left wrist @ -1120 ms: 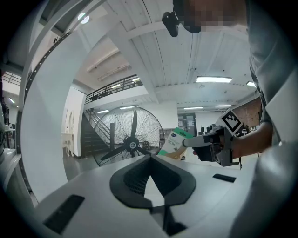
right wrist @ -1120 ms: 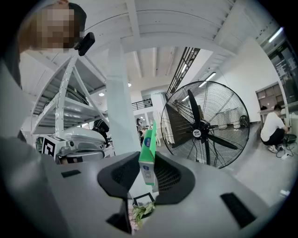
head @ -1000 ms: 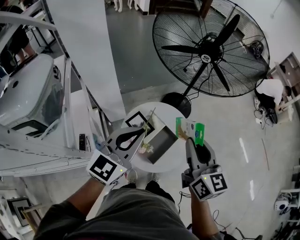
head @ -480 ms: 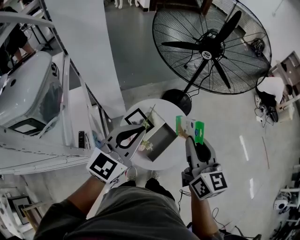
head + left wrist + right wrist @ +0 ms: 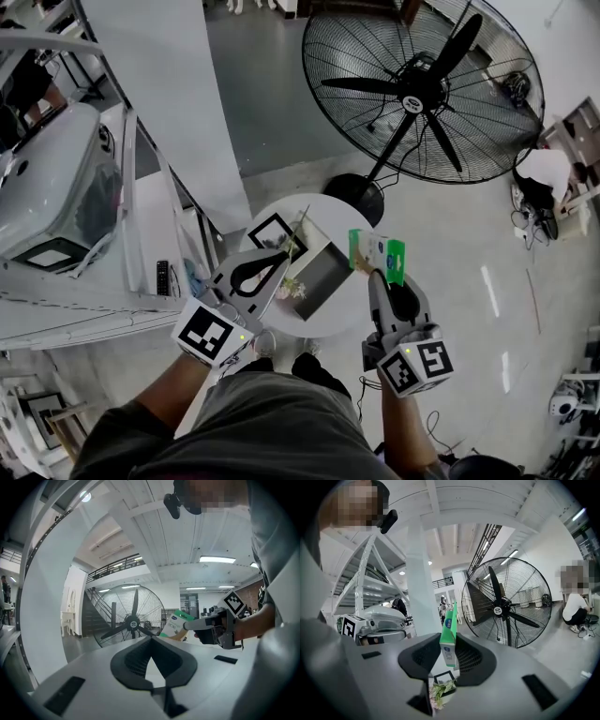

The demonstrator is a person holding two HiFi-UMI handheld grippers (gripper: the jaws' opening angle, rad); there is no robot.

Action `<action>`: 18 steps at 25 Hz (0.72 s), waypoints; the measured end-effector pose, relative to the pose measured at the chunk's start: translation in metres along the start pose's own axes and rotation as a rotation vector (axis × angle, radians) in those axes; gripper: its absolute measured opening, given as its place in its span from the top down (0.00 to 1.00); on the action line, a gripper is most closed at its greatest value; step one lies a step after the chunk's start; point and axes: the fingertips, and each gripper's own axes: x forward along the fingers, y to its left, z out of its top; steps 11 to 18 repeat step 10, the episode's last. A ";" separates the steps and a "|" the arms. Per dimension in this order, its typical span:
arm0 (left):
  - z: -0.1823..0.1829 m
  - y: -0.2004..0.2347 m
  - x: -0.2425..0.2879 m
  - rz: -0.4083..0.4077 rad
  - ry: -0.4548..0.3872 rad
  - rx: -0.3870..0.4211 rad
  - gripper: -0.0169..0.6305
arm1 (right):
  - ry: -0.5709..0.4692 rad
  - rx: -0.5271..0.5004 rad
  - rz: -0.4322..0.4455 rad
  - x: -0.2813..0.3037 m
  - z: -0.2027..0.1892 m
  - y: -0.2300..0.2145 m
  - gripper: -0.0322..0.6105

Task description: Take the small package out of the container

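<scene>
Hardly anything has moved over the last second. The small package (image 5: 378, 255) has drifted a touch to the left in the head view, and both tools sit about where they were.

On the left, the left gripper (image 5: 281, 260) has its jaws brought together with nothing between them. It hovers over the near-left part of the round table (image 5: 342, 309), just beside the container (image 5: 323, 275).

We see the container as an open box with a dark inside. It rests on the table with a sprig of flowers (image 5: 291, 291) at its near-left corner.

To the right, the right gripper (image 5: 370, 274) is clamped on the lower end of the package, a green-and-white carton held upright. The carton appears lifted clear of the container, off its right corner and over the table's right edge.

We judge the removal itself done. With so little motion, this looks like a pause, and what may remain is carrying the carton aside or setting it down.
</scene>
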 end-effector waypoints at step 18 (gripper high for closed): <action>-0.002 -0.003 0.005 -0.004 0.001 -0.004 0.95 | 0.008 0.006 -0.004 0.000 -0.003 -0.005 0.79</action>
